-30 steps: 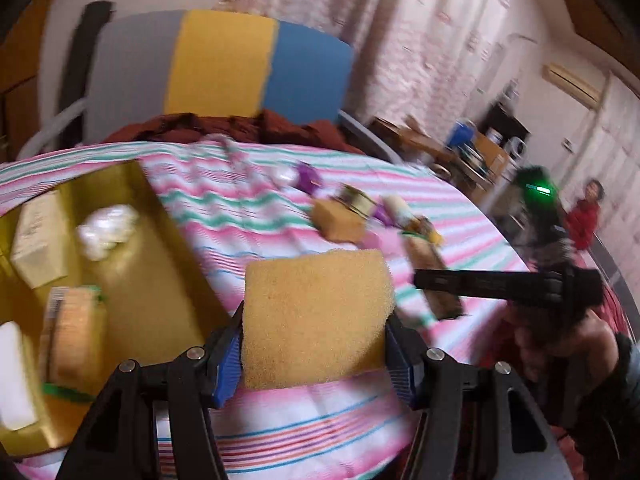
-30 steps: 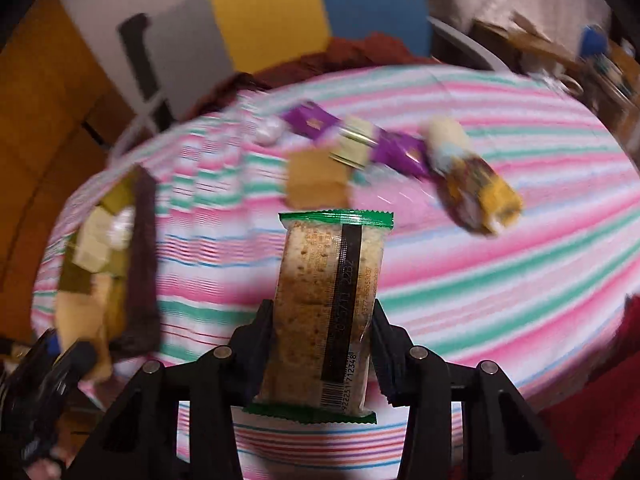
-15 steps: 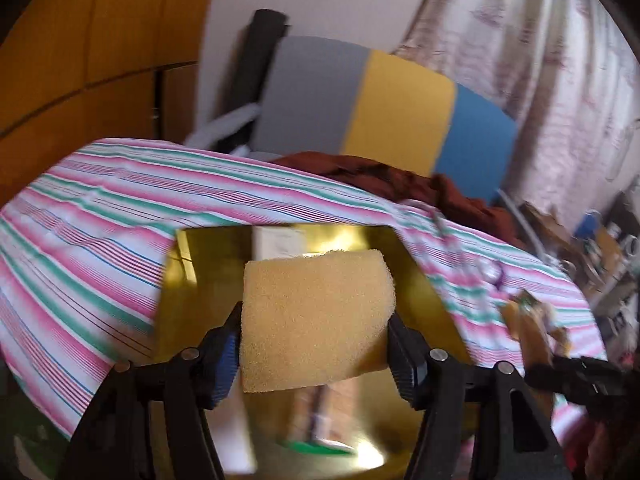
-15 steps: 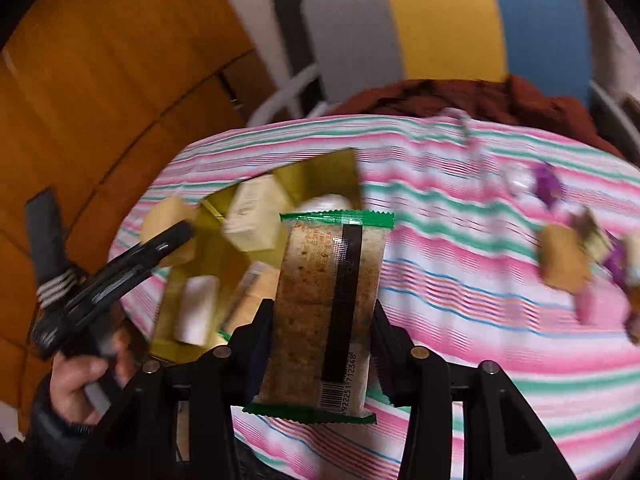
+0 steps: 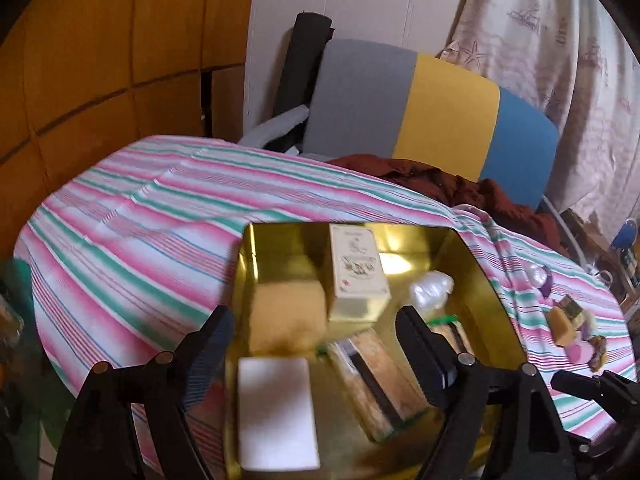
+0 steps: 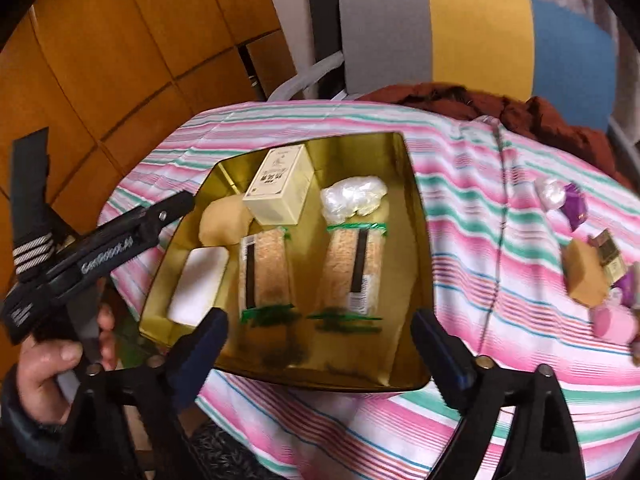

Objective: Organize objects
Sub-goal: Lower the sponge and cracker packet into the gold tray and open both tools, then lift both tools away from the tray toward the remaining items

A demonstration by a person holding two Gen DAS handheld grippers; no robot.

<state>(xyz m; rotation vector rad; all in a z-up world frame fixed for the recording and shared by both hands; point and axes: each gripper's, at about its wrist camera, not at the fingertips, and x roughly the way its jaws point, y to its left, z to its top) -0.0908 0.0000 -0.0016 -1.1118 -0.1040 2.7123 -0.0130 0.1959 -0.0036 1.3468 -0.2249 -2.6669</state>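
Hovering over the shiny gold square tin [image 6: 416,240], left gripper [image 5: 316,344] and right gripper [image 6: 320,344] both gape empty; yellow sponge block [image 6: 224,220] lies inside, seemingly against cream carton [image 6: 280,188].

Soft, even indoor light fills both views, moderately bright, with no hard shadows on the pink, green and white striped cloth [image 5: 132,240] over the worktop. The shiny gold metal tray [image 6: 416,240] mirrors its contents, and a pale glare patch sits on its floor in the left wrist view. Fisheye distortion bends the orange wood wall panels [image 5: 100,60] into curves, and dark vignetting fills the corners. Motion blur smears the tray's near contents and the small items at the right edge; the black gripper frames look soft.
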